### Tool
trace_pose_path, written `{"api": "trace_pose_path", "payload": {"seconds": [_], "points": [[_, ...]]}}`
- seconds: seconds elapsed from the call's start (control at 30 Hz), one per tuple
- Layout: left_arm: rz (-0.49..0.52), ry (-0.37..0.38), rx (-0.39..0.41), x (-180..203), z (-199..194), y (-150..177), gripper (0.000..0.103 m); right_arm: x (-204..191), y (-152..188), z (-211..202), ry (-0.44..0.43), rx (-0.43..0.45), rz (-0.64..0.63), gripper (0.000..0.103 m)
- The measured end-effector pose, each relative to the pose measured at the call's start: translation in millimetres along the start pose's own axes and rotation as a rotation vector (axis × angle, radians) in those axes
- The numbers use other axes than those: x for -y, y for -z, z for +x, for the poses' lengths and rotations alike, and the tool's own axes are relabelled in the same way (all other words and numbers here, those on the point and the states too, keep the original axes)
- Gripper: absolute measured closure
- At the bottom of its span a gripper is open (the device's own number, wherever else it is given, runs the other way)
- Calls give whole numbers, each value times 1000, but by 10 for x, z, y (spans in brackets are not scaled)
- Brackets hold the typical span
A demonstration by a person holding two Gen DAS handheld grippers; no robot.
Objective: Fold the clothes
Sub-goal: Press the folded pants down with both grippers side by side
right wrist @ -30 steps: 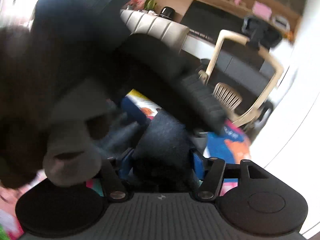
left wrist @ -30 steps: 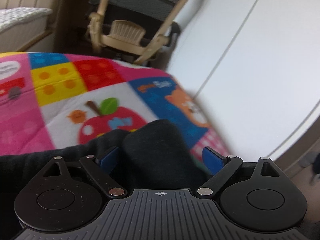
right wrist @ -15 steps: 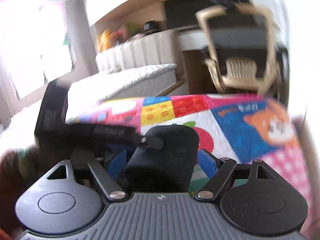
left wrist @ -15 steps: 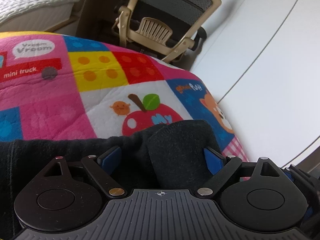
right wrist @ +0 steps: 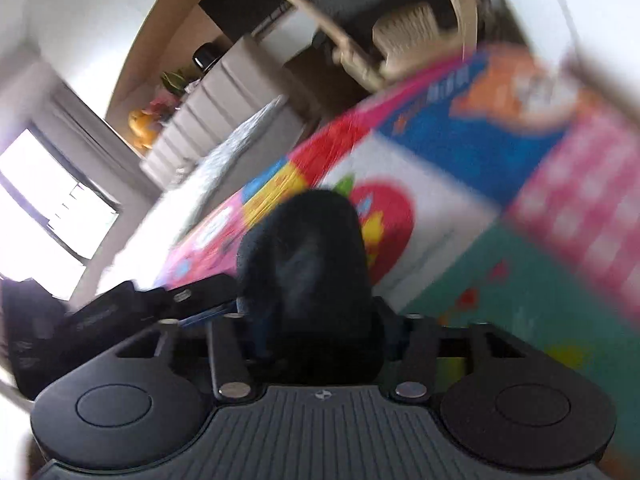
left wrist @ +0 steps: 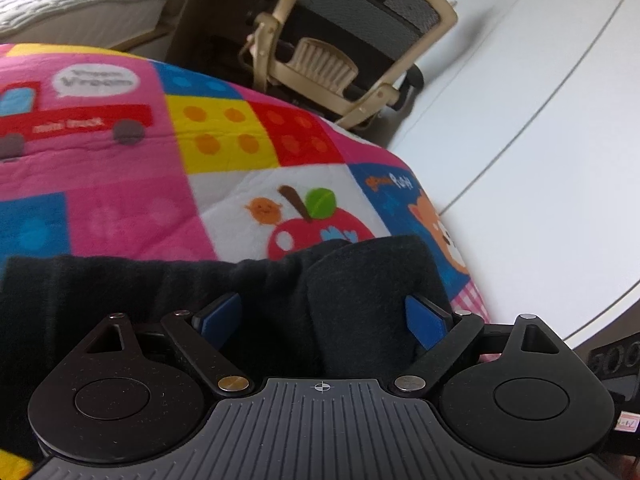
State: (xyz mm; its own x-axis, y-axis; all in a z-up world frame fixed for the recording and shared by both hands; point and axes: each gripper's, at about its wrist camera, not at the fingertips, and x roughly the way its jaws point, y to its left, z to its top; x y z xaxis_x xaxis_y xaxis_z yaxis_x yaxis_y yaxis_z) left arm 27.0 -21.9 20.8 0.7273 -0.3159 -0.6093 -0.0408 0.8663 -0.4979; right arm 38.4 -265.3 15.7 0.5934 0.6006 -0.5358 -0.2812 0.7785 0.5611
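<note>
A black garment (left wrist: 160, 296) lies over the colourful patchwork blanket (left wrist: 224, 160) on the bed. In the left wrist view my left gripper (left wrist: 324, 316) has its blue pads (left wrist: 424, 320) set wide apart, with a bunched fold of the black cloth between them. In the right wrist view, which is blurred, my right gripper (right wrist: 312, 312) has its fingers close around a thick roll of the same black garment (right wrist: 308, 256), held above the blanket (right wrist: 440, 208). The left gripper's body (right wrist: 120, 308) shows at the left of that view.
A beige and black office chair (left wrist: 340, 48) stands past the far edge of the bed, in front of a dark desk. A second bed with a white cover (left wrist: 72, 4) is at the far left. A white wall (left wrist: 540, 120) runs along the right.
The left gripper has moved a little forward and left over the blanket with the cloth. The right gripper has swung and rolled sharply and its fingers have closed in on the black roll.
</note>
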Motion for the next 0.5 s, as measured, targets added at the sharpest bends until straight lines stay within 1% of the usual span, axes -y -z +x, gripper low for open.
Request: {"api": "trace_pose_path", "payload": {"seconds": [0.03,0.07,0.2,0.23,0.33,0.5], "points": [[-5,-8,13,-32,-56,-7,10,-79,-33,-33,45,10,-66,61],[-13,-15,26,-73,-109,-18,10,-137,-42,-49,64,12,-106,62],[-60,-33,70,-237,-274,-77,9,-456,62,-112,100,22,-266,63],[-66,-34,79,-258,-306,-91,9,-581,100,-100,103,32,-326,63],[-67,-25,99,-261,-399,-126,9,-858,197,-70,88,30,-442,63],[-25,17,112,-132,-489,-138,8,-1214,386,11,75,21,-616,59]]}}
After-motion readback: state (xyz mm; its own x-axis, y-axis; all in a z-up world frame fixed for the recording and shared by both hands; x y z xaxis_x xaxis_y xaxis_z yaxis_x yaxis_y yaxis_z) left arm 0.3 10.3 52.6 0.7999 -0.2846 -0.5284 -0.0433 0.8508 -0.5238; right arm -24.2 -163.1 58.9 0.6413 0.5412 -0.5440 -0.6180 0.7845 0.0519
